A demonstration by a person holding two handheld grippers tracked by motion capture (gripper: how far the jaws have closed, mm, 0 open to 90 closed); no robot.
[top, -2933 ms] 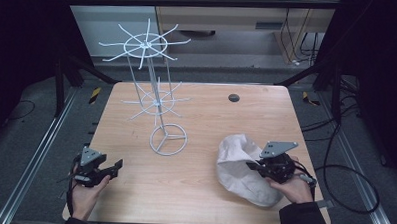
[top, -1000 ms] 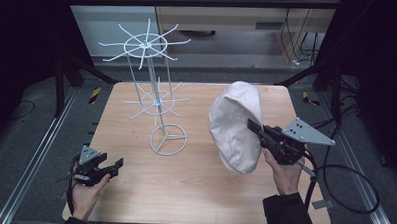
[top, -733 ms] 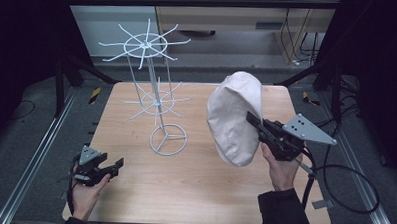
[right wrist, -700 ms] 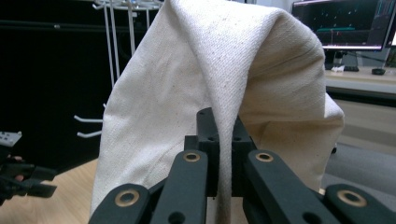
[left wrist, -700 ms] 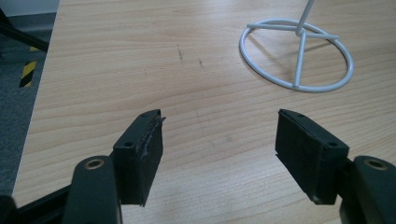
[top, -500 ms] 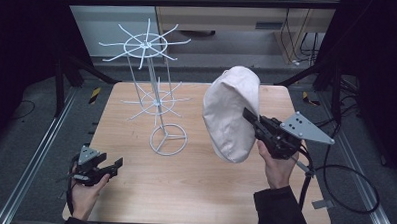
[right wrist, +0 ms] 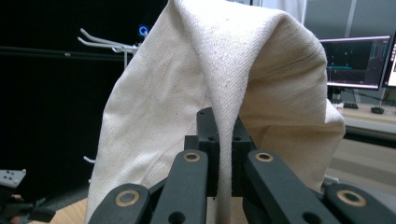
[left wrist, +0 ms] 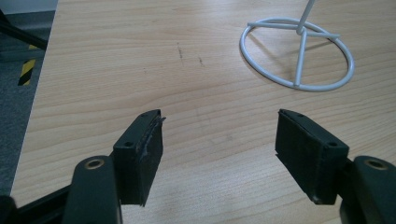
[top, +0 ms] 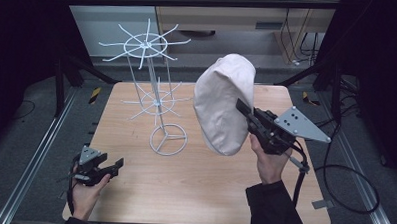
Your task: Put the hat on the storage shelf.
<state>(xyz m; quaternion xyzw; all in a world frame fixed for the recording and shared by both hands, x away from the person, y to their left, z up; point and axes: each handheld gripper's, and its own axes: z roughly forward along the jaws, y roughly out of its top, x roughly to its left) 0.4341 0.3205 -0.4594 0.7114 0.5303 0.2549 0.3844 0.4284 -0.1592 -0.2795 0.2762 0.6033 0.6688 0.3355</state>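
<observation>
Here the right gripper (top: pixel 242 107) sits right of centre in the high view, jaws clamped tight on a fold of the cream cloth cap (top: pixel 223 103), which hangs lifted off the light wooden table (top: pixel 203 192) at the middle of the frame. In the right gripper view the cloth (right wrist: pixel 219 88) drapes up and over the pinched jaws. The white wire stand with spoked tiers (top: pixel 157 103) rises just left of the cap. At lower left, the left gripper (top: pixel 115 165) rests with jaws wide apart, holding nothing; its ring base (left wrist: pixel 297 52) lies at upper right in the left gripper view.
</observation>
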